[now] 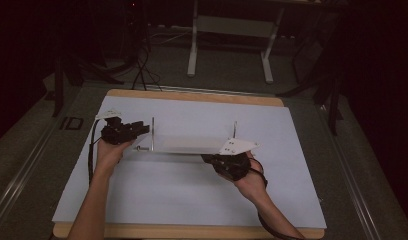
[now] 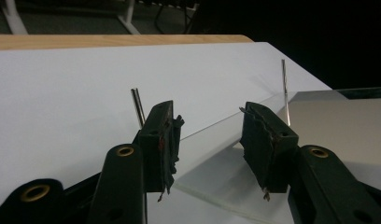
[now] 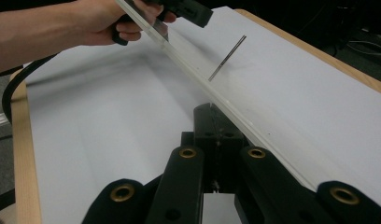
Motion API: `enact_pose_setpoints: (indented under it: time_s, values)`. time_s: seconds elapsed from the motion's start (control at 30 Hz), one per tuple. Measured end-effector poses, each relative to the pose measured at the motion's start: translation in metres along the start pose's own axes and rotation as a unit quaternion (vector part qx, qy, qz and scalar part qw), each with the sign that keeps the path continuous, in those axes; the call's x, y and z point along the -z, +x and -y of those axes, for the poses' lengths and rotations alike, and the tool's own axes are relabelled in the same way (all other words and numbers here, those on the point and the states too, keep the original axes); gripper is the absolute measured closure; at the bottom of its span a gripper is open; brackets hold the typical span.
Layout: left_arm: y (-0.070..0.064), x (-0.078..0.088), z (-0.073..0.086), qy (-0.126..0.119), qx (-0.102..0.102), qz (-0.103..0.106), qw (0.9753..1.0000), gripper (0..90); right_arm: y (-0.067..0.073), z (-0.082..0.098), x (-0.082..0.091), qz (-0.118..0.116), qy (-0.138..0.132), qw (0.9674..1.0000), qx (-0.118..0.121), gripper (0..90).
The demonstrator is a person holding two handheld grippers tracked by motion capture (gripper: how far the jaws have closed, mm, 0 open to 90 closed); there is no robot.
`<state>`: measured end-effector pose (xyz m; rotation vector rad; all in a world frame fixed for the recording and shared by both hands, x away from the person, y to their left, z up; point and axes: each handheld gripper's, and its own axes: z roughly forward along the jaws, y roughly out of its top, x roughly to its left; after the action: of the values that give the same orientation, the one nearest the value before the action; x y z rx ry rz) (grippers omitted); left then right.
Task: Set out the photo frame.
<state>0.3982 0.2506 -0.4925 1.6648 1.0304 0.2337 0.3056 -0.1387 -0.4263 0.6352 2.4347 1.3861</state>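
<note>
found right gripper (image 3: 215, 116) pinched shut on one end of clear panel (image 1: 192, 142), left gripper (image 2: 209, 135) gaping astride the other end, pads not pressing, with panel held just above mid-sheet between them. judged panel light, stiff, slick and easily scratched, best gripped at bare edges, away from thin rods (image 2: 138, 105). worked over pale sheet (image 1: 192, 200) on wood-edged table (image 1: 192, 231) in dark room, white frame (image 1: 194, 45) behind.
</note>
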Motion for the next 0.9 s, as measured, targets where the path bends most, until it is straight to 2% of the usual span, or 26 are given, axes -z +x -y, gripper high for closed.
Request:
enact_pose_setpoints:
  time_s: [0.23, 0.33, 0.4, 0.67, 0.8, 0.9]
  values:
    - [-0.01, 0.009, 0.002, -0.002, -0.039, -0.017, 0.9991, 54.2, -0.005, -0.007, -0.001, 0.008, 0.0, 1.0, 0.002, 90.0]
    - [-0.012, 0.012, 0.004, -0.002, -0.049, -0.026, 0.9984, 53.3, -0.006, -0.009, -0.001, 0.011, 0.0, 0.9999, 0.003, 90.0]
    - [-0.013, 0.013, 0.005, 0.001, -0.055, -0.034, 0.9979, 52.6, -0.008, -0.011, -0.001, 0.013, 0.001, 0.9999, 0.004, 90.0]
    - [-0.013, 0.023, 0.008, -0.018, -0.058, -0.058, 0.9965, 51.6, -0.013, -0.017, -0.003, 0.018, -0.003, 0.9998, 0.0, 90.0]
    - [-0.014, 0.026, 0.012, -0.005, -0.066, -0.068, 0.9955, 51.4, -0.016, -0.02, -0.004, 0.02, -0.005, 0.9998, -0.003, 90.0]
    - [-0.018, 0.024, 0.014, 0.011, -0.085, -0.079, 0.9931, 51.4, -0.018, -0.023, -0.005, 0.021, -0.007, 0.9997, -0.004, 90.0]
